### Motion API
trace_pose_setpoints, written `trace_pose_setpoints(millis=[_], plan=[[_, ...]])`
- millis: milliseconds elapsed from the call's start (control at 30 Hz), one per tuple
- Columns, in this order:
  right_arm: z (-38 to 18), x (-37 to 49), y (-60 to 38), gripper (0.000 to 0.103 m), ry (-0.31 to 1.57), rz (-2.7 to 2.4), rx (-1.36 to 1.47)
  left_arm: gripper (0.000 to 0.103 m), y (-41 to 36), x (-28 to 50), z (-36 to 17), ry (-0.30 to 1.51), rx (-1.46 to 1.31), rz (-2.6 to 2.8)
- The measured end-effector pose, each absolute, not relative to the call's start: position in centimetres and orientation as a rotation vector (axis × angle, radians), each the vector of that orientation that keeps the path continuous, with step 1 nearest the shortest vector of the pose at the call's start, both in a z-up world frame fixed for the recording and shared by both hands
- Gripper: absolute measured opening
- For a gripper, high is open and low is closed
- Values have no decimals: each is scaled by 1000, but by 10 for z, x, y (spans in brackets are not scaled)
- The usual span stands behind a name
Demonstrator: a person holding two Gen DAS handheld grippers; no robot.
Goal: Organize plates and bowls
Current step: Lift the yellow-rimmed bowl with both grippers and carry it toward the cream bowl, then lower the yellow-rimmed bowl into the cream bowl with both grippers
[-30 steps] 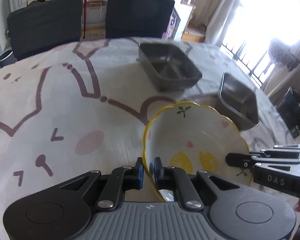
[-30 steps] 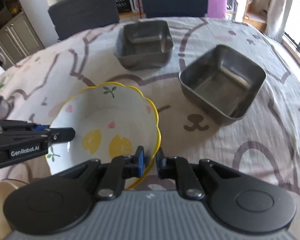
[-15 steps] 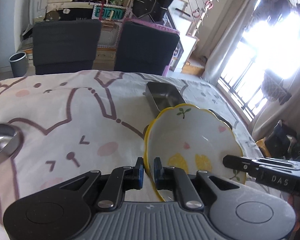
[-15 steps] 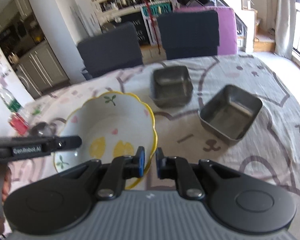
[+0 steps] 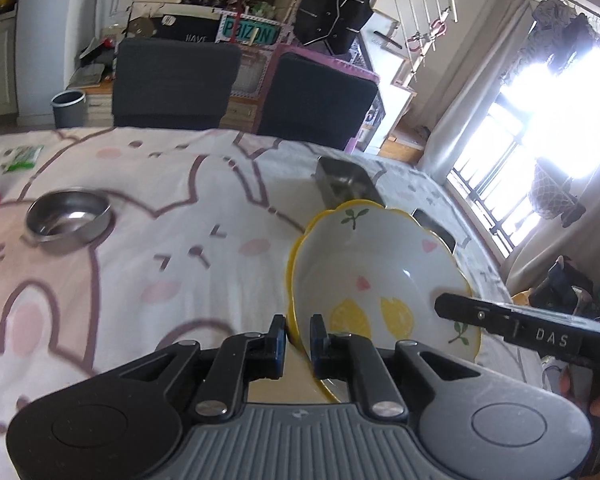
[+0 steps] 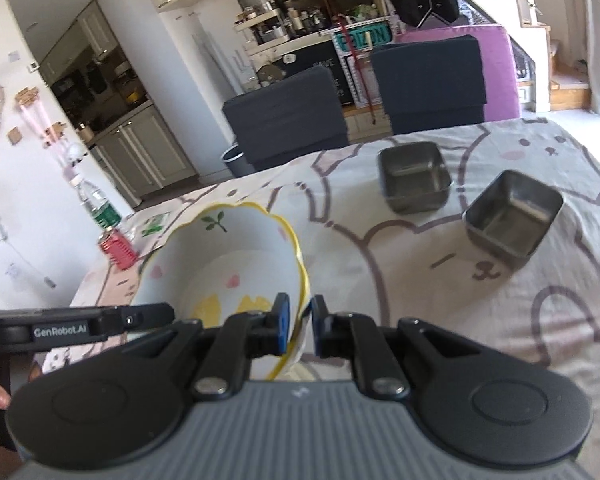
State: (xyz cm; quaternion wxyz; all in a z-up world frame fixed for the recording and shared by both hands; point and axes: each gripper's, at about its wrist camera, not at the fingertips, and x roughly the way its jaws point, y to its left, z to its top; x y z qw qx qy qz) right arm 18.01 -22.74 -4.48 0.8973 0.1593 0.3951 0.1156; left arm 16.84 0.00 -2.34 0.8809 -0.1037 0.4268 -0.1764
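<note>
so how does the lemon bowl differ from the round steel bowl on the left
The lemon bowl is white ceramic with a scalloped yellow rim; the round steel bowl is plain metal with a smooth rim. The lemon bowl is held tilted above the table, its rim pinched by the left gripper and the right gripper; the steel bowl sits upright on the tablecloth, untouched. Both are empty.

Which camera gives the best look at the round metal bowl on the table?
The left wrist view. The round metal bowl sits in the open on the tablecloth, its rim and shiny inside fully visible. In the right wrist view I cannot find it; the flowered bowl and left gripper cover that side.
</note>
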Motion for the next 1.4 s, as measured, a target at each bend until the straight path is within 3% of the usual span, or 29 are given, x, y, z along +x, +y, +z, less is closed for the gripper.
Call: trace_pose_setpoints(millis=[400,933,1400], plan=[[-65,165,-189,14,927,327,284,13,33,130,-47,950,-223,-338],[-98,163,-170,15,1070,302,199,12,22,133,-93,1102,-126,-364],[-103,165,-163,16,1114,295,154,12,20,138,-102,1139,-122,-349]])
